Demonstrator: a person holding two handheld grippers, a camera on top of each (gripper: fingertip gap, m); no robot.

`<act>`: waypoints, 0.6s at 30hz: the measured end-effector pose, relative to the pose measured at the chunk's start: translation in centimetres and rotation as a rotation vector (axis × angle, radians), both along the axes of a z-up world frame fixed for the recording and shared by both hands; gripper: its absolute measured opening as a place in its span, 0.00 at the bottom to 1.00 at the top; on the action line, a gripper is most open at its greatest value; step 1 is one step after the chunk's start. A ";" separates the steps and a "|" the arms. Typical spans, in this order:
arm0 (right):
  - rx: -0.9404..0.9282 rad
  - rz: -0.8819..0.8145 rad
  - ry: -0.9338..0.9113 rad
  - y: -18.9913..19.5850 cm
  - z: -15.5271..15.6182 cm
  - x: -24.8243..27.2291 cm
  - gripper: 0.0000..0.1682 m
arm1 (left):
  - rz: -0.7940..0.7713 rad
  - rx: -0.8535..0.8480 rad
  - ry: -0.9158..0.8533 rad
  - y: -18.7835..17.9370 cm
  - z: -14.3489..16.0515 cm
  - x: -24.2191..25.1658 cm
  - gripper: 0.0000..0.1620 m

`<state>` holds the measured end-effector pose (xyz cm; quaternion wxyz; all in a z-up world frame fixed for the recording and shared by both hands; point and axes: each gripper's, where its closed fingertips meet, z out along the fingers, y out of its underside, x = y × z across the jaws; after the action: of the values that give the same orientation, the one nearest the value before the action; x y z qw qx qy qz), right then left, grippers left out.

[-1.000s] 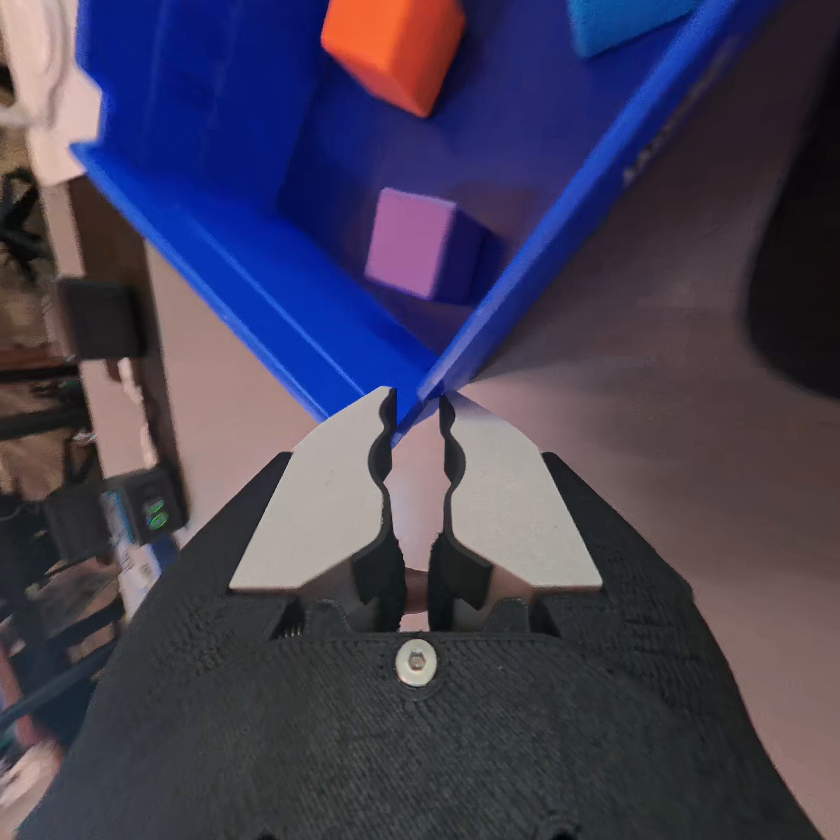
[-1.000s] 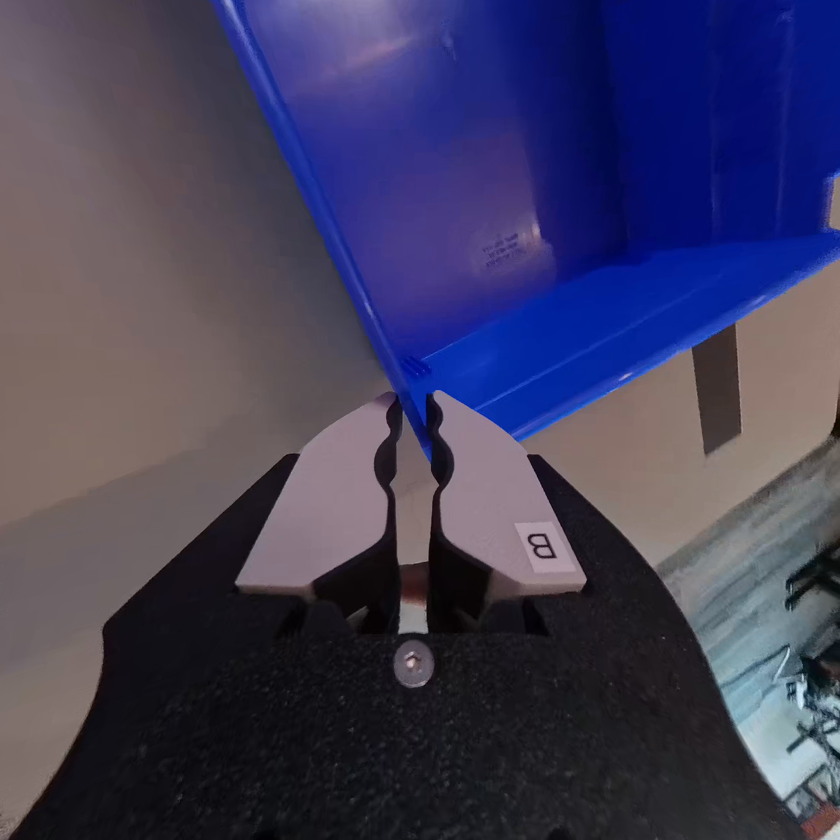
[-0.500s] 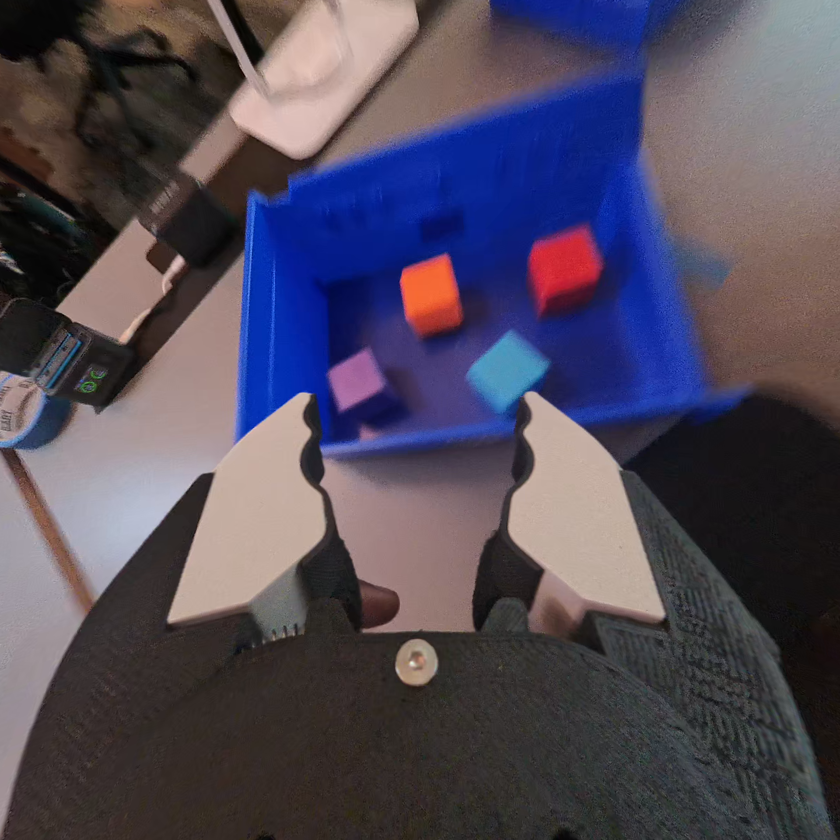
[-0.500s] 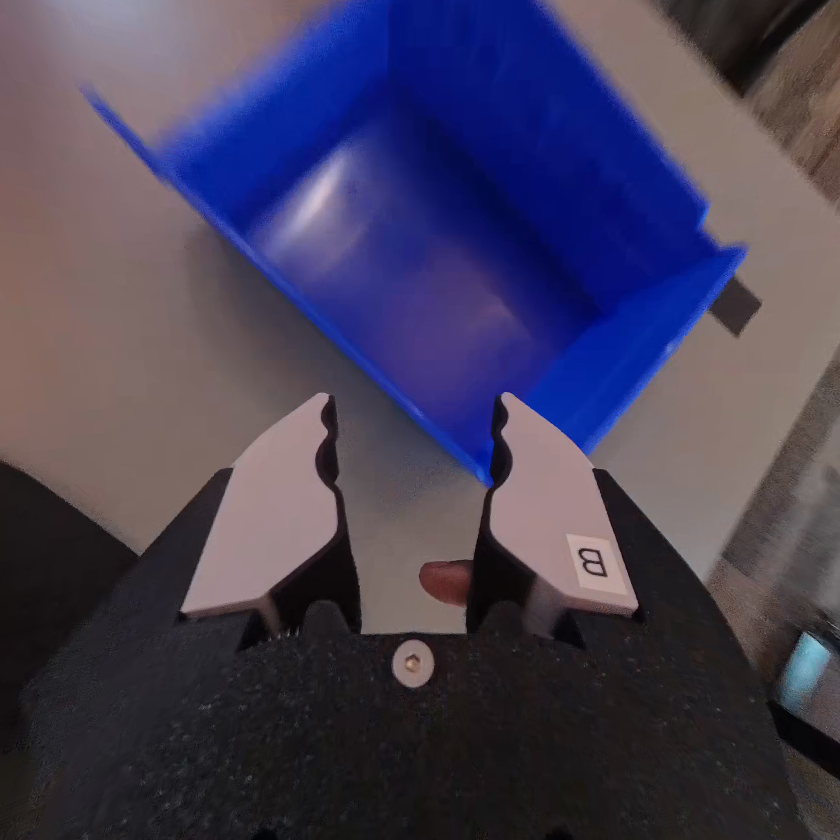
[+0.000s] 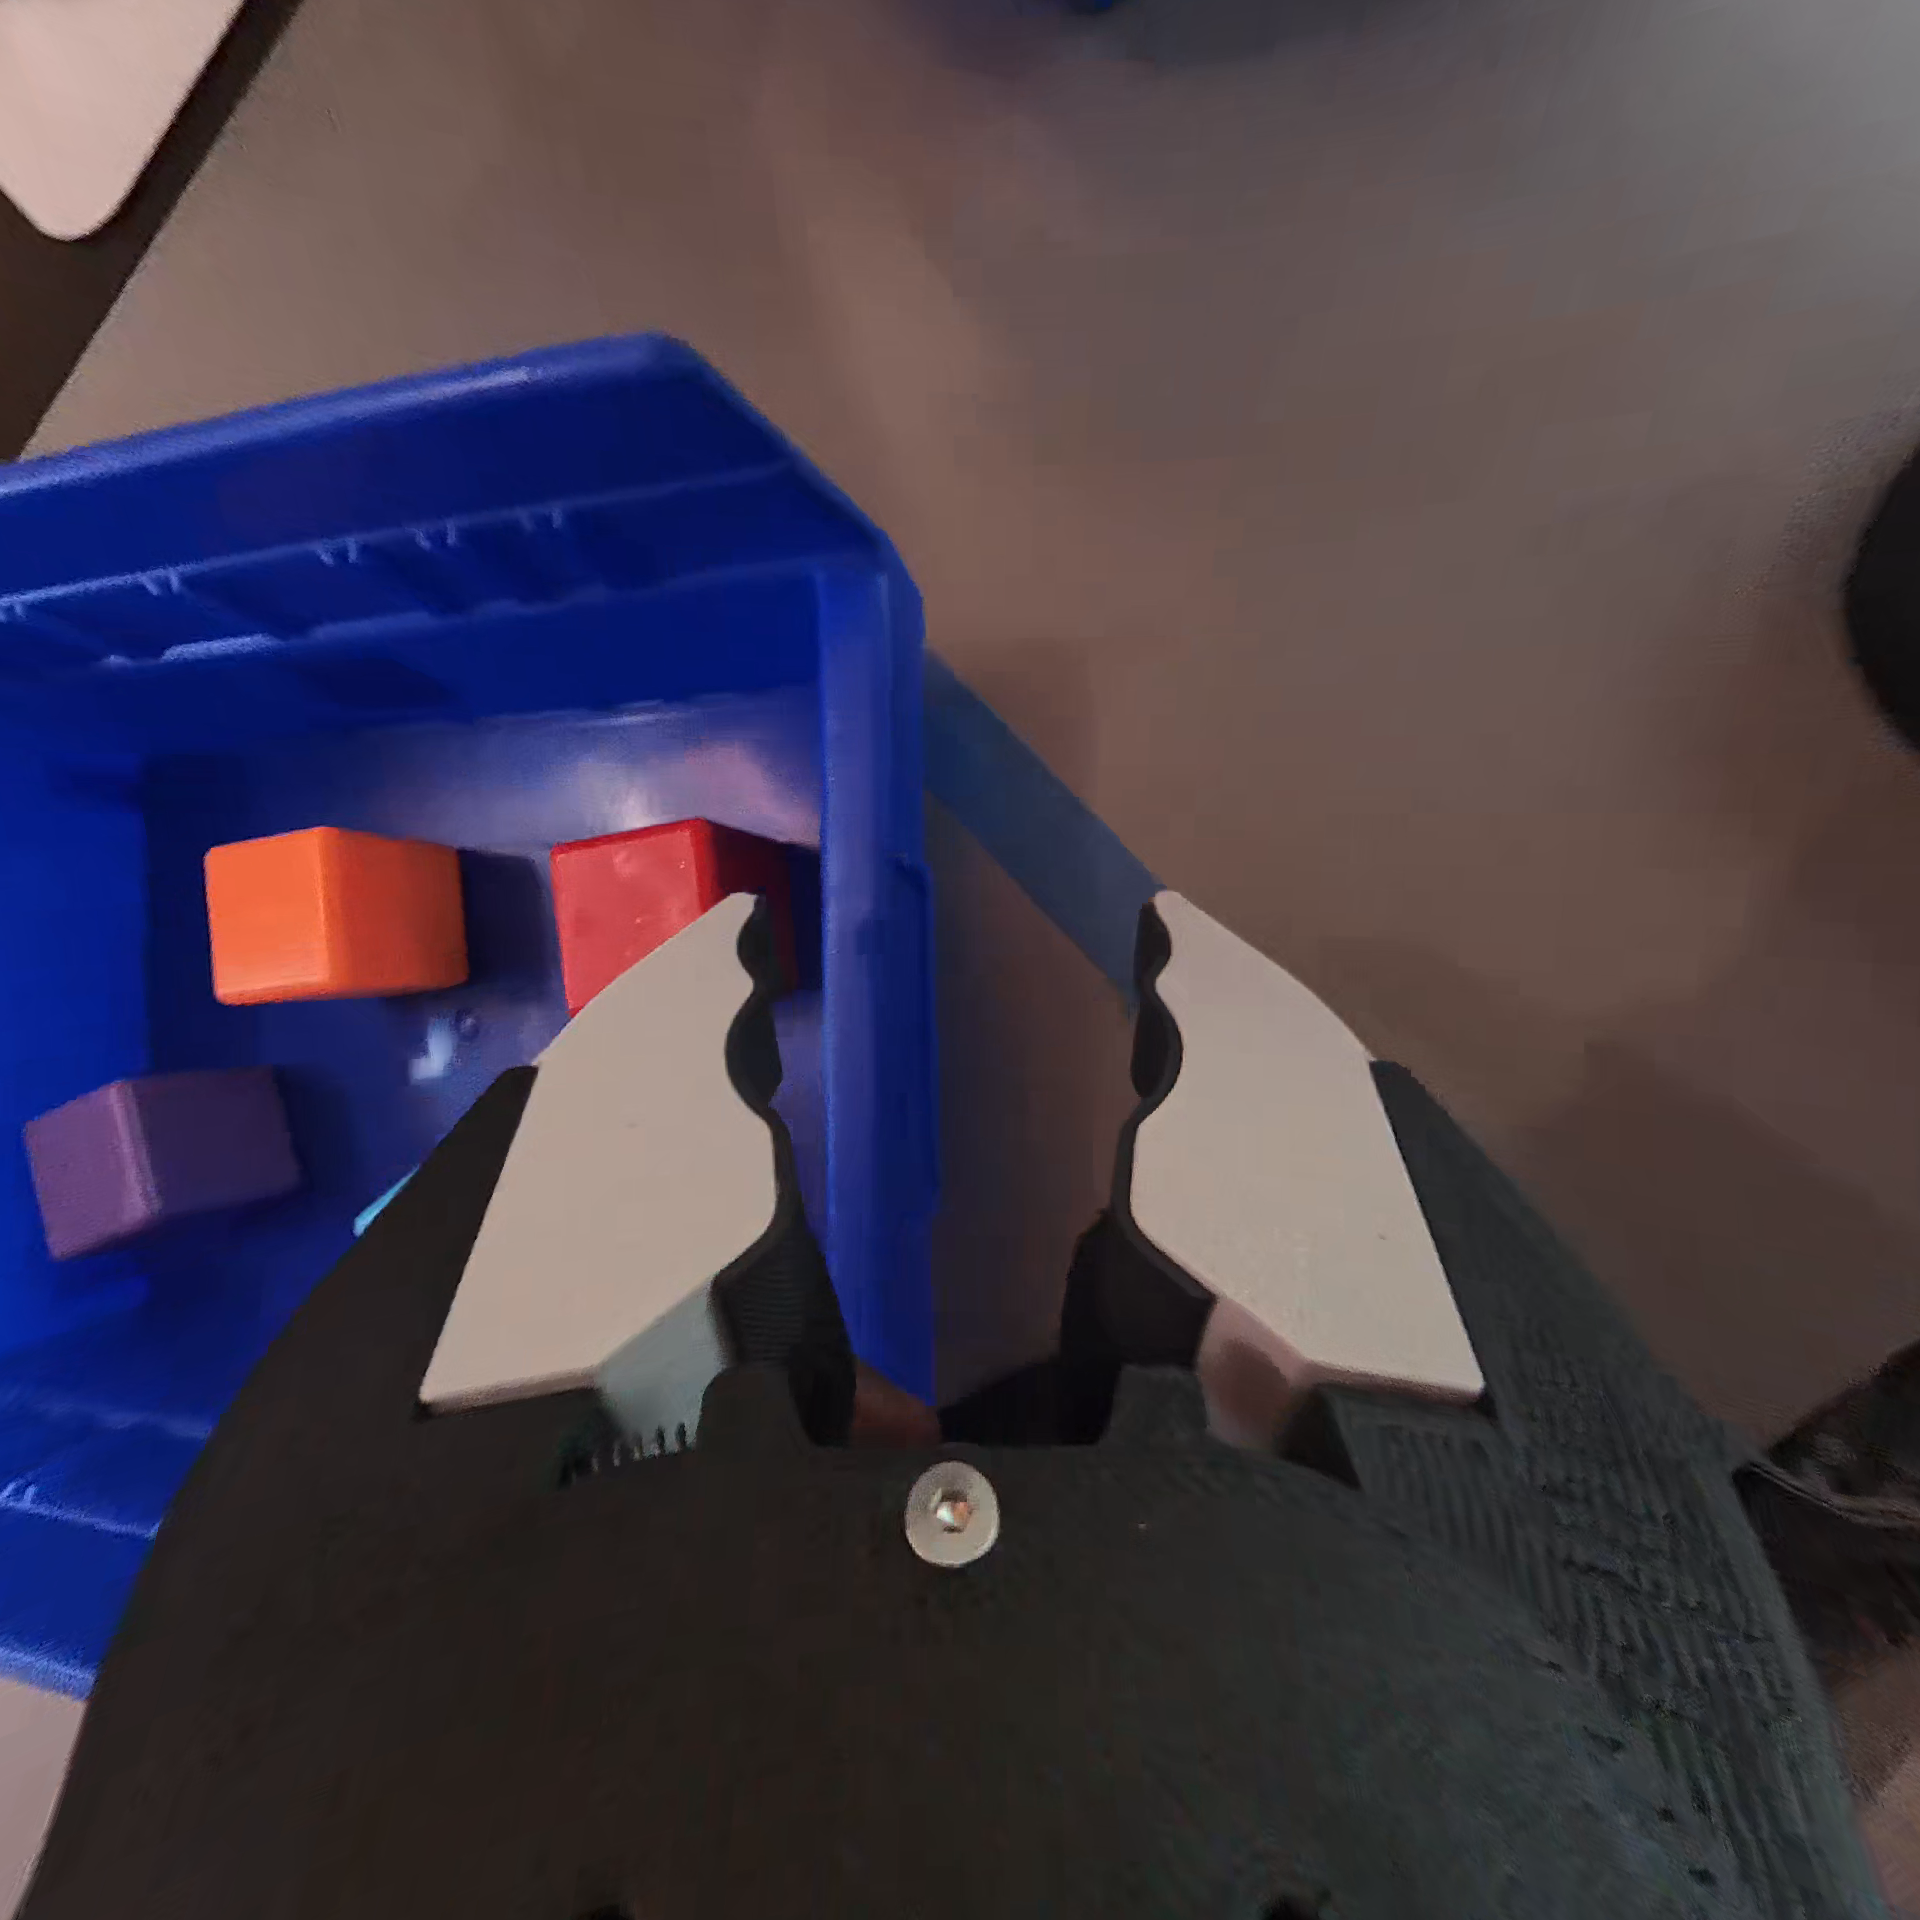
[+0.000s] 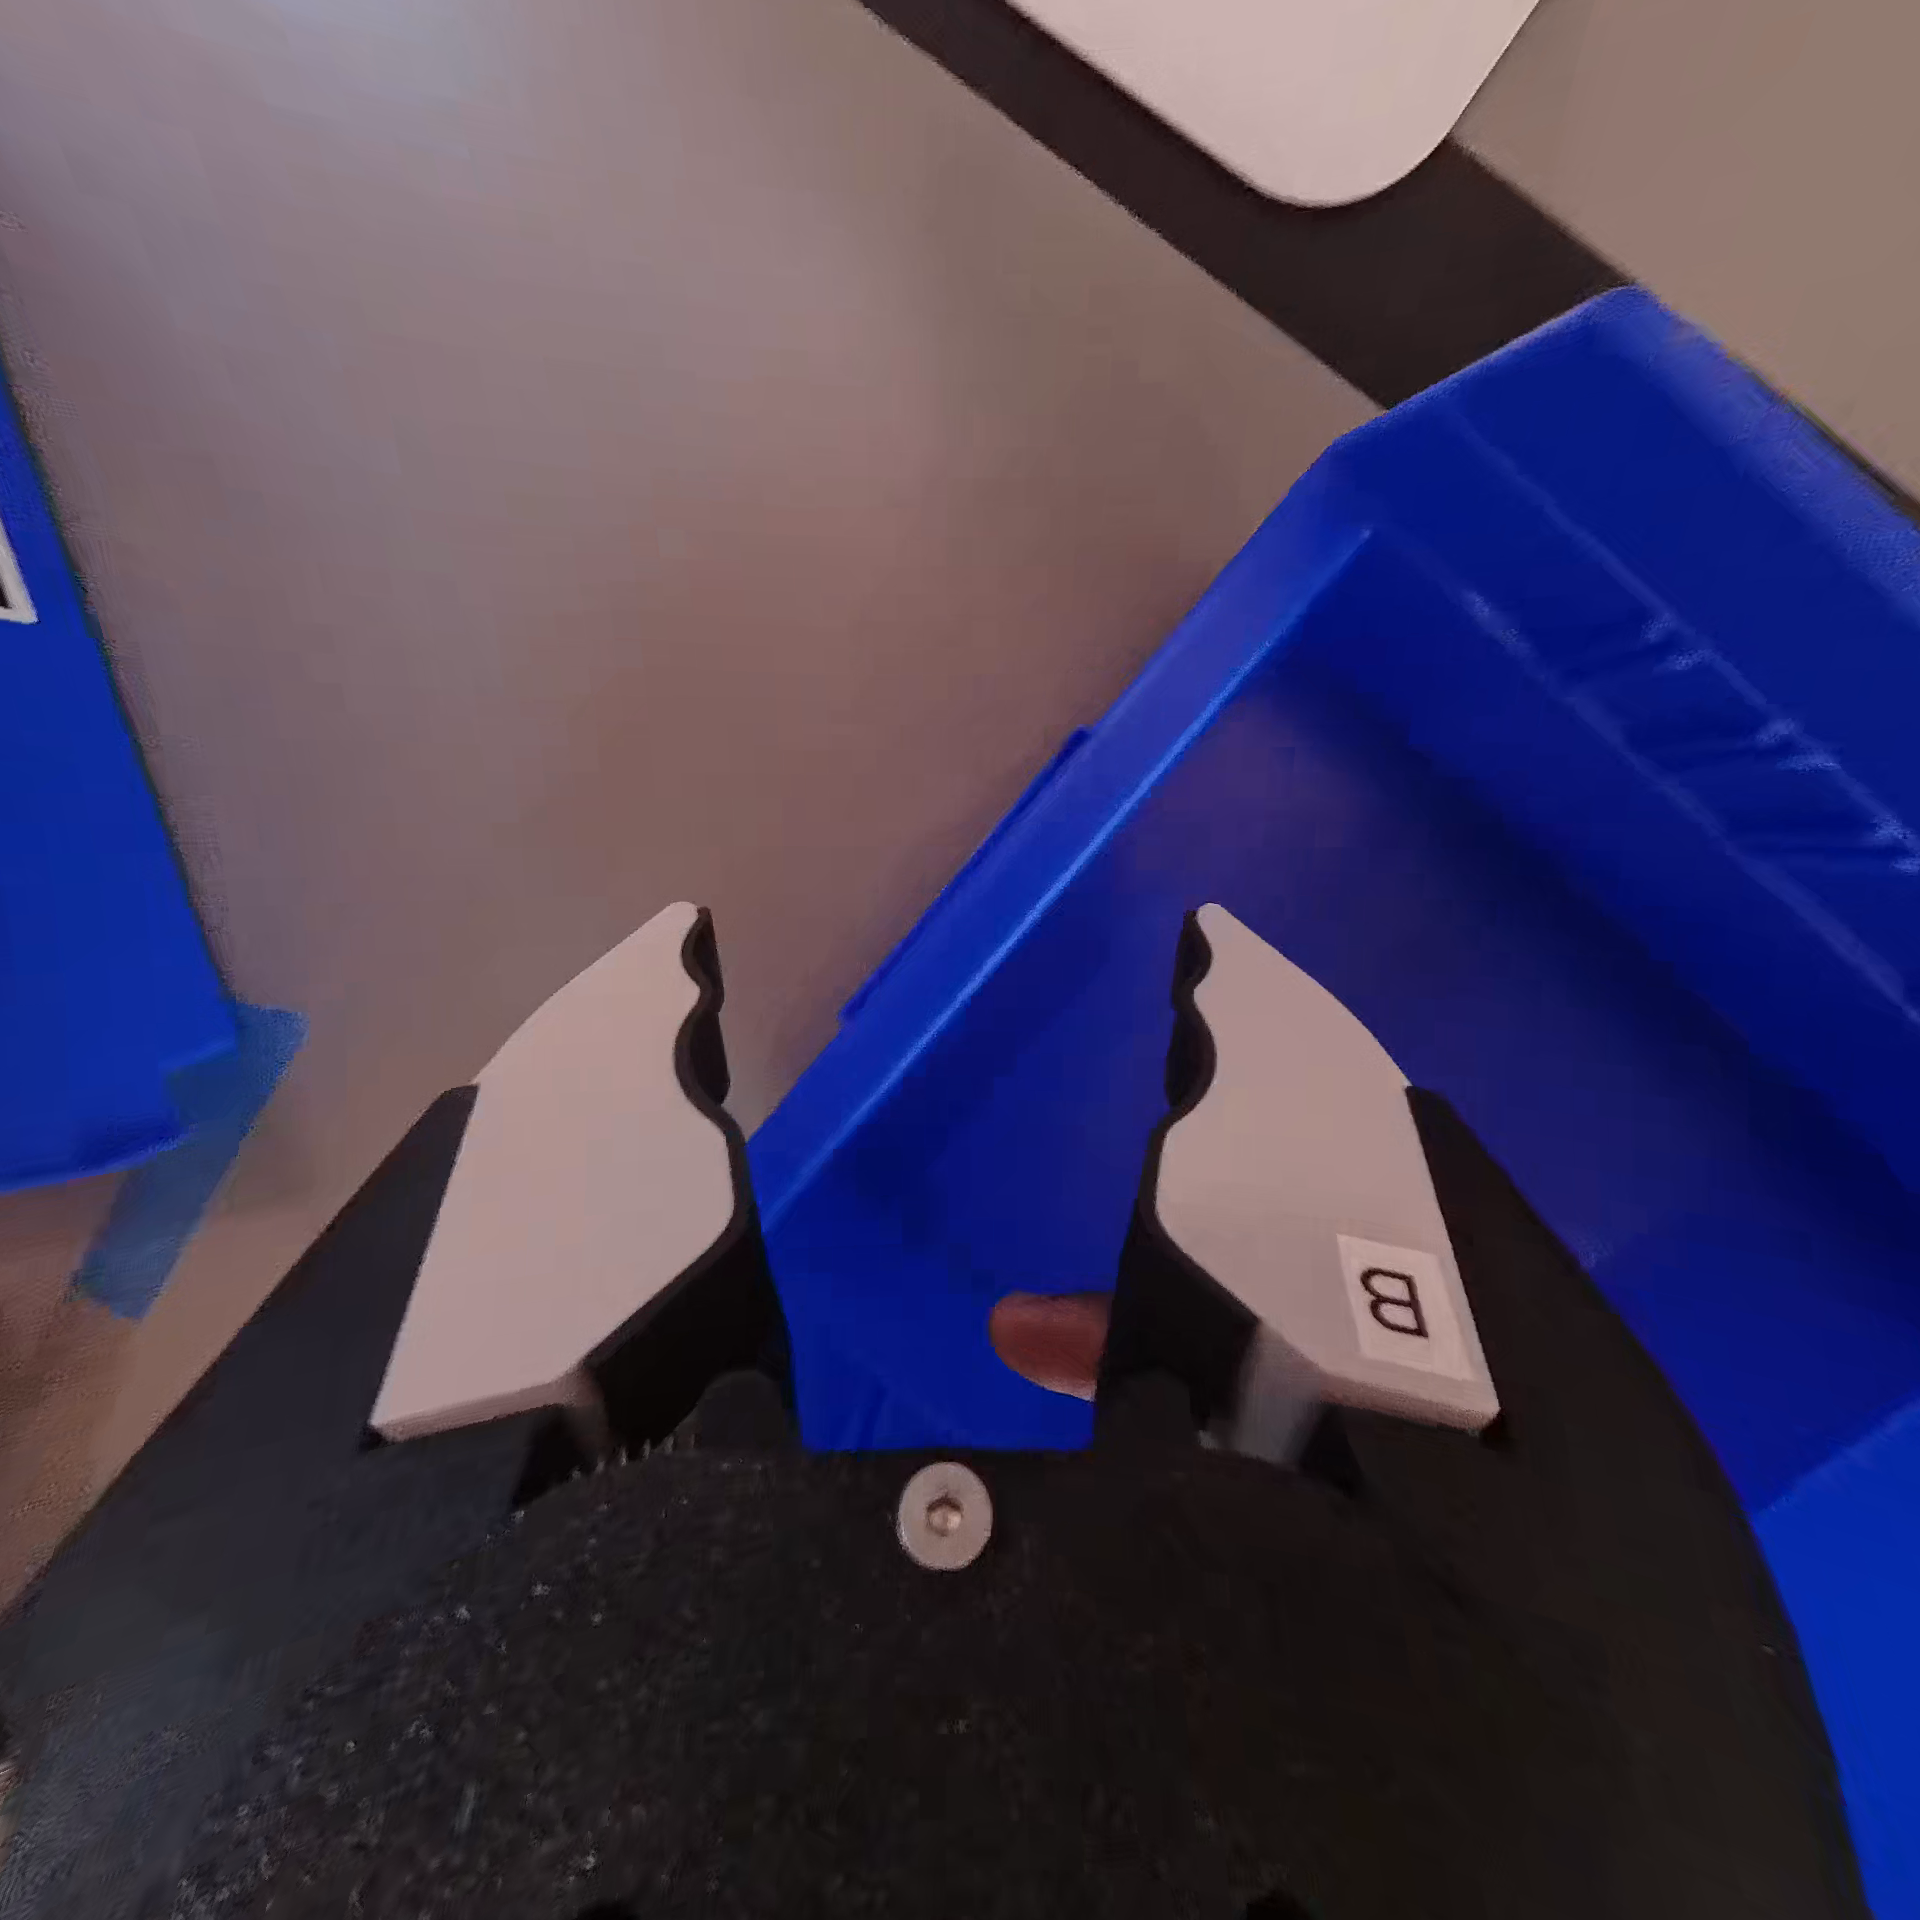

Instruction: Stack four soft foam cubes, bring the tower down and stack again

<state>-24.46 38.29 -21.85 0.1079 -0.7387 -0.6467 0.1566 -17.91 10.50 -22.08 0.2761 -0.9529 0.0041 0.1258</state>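
— How does the left claw stand?

— Spread wide, holding nothing, over the right wall of a blue bin on the grey surface.

— And the cubes?

— Unstacked on that bin's floor: orange cube, red cube, purple cube, plus a sliver of a light-blue cube behind the claw.

— The right claw?

— Also spread and empty, above the near corner of another blue bin. A white sticker with one printed letter sits on its right finger.
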 end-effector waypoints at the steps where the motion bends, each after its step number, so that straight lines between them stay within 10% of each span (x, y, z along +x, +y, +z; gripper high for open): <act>1: 0.004 -0.003 -0.040 0.1 -0.7 -0.1 0.49 | 0.019 -0.030 0.021 -0.1 -0.5 -0.6 0.41; 10: 0.089 0.085 -0.305 -0.1 -4.9 1.6 0.27 | 0.022 -0.273 0.094 -2.0 -4.0 -2.8 0.17; 18: 0.145 0.290 -0.365 -3.1 -4.8 6.3 0.26 | -0.046 -0.281 0.047 -4.5 -4.2 -4.6 0.16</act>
<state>-18.18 35.22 -26.63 0.0181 -0.6445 -0.7643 -0.0125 -22.50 5.98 -26.24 0.1424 -0.9786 0.0502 0.1399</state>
